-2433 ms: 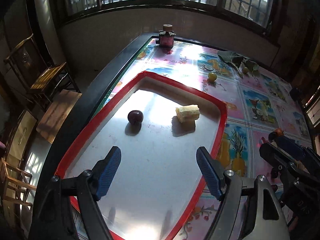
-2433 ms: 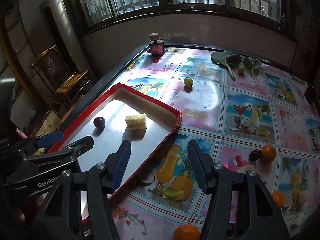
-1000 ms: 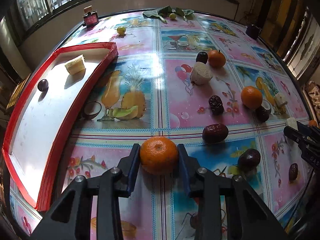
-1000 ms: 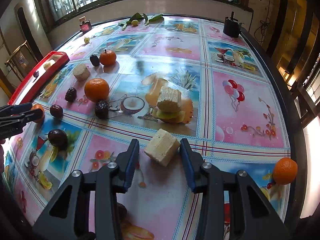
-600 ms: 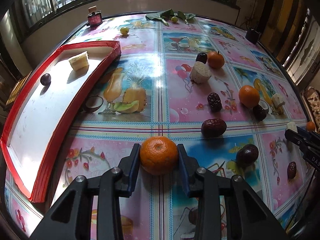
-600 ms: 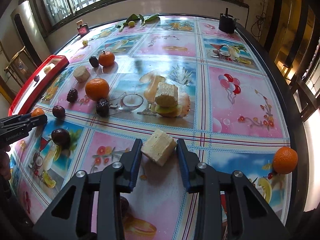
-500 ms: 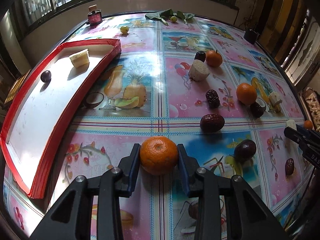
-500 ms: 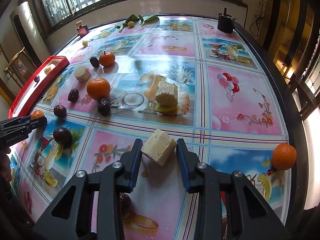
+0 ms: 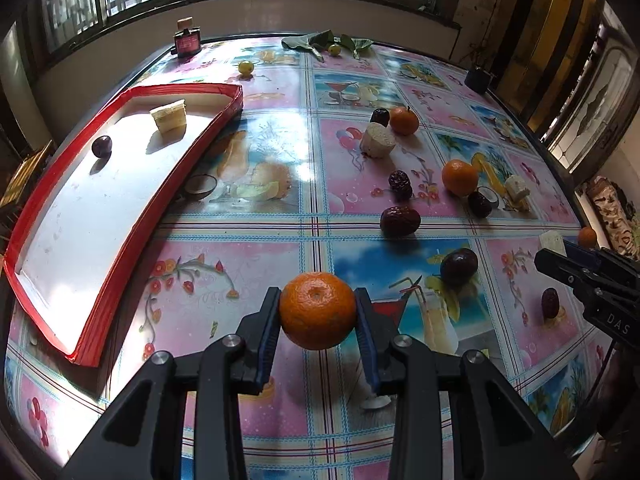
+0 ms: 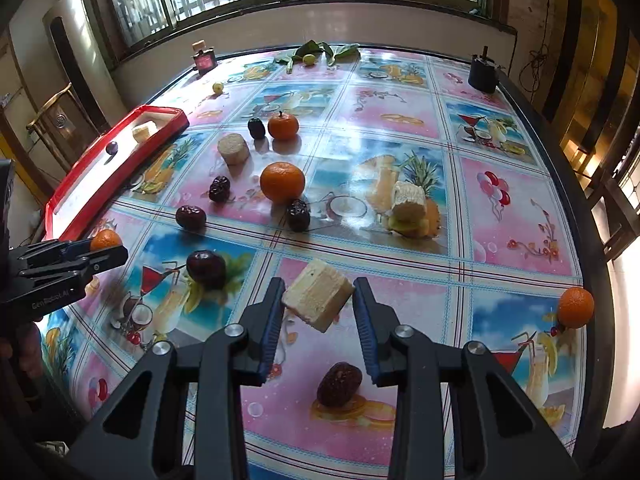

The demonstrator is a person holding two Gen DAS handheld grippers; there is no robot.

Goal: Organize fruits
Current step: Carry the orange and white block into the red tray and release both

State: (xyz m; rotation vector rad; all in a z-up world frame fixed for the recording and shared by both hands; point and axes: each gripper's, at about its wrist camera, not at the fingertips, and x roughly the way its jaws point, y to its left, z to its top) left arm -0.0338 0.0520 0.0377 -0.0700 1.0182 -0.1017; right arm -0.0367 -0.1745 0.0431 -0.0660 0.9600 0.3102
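Note:
My left gripper (image 9: 318, 318) is shut on an orange (image 9: 318, 310), held just above the patterned tablecloth. Left of it lies the red-rimmed tray (image 9: 188, 160) with a dark plum (image 9: 101, 146) and a pale cut chunk (image 9: 169, 119) inside. My right gripper (image 10: 319, 304) is shut on another pale cut chunk (image 10: 318, 300), tilted between the blue pads and clear of the cloth. In the right wrist view the left gripper (image 10: 76, 258) with its orange (image 10: 105, 239) shows at the left edge, near the tray (image 10: 120, 168).
Loose on the table are oranges (image 10: 282, 182), wrinkled dates (image 10: 191, 217), a dark plum (image 10: 206, 268), round pale chunks (image 10: 233, 149) and a date (image 10: 339, 384) under my right gripper. A small bottle (image 9: 187, 42), leaves (image 9: 320, 40) and a dark jar (image 10: 483, 74) stand at the far edge.
Both grippers have risen and shifted with their loads. The right jaws narrowed onto the pale chunk, which has left the cloth. The left gripper has kept its hold on the orange.

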